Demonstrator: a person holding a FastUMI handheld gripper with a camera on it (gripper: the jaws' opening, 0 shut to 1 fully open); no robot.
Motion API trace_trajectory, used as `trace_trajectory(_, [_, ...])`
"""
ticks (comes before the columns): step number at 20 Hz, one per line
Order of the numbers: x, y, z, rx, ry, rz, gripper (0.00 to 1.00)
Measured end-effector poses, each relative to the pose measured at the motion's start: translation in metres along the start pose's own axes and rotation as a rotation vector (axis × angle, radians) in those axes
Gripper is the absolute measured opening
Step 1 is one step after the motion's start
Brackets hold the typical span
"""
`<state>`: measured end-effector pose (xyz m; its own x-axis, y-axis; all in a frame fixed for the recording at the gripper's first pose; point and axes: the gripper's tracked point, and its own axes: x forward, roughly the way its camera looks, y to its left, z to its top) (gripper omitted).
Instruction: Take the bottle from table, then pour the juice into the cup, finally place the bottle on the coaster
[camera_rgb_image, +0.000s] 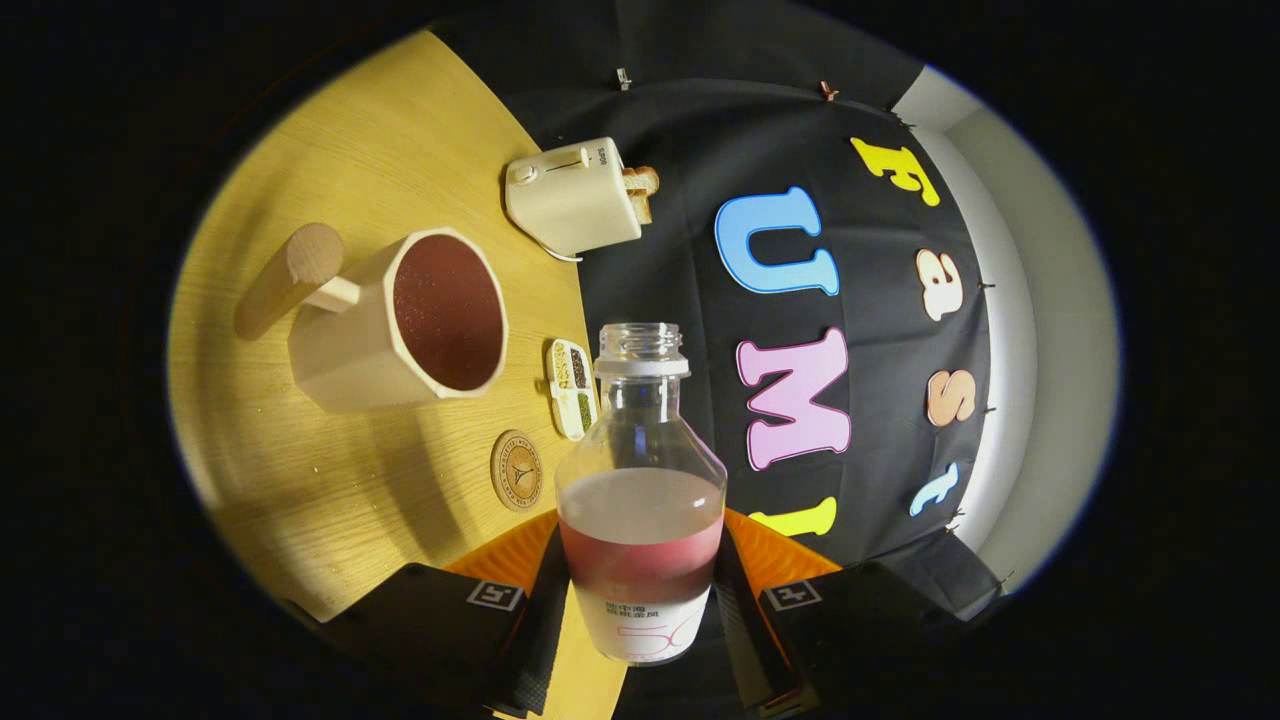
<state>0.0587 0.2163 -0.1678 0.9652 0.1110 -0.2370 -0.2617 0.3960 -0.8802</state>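
Wooden table (330, 500) tilted; tool (640, 600) clamps uncapped bottle (640, 480).

Clear bottle (640, 470) w/ red juice, cream cup (400, 325) red inside, tan patterned coaster (517, 470), cream toaster (575, 195).

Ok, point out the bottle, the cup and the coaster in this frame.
bottle (640, 440): gripper view, on its clear glass shoulder, held between the fingers.
cup (345, 355): gripper view, on its outer wall, below the handle.
coaster (517, 470): gripper view, on the middle of its round face.
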Motion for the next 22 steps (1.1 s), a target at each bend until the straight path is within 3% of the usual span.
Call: trace_trajectory(22, [0.01,0.012,0.012,-0.235,-0.04,0.009,0.72])
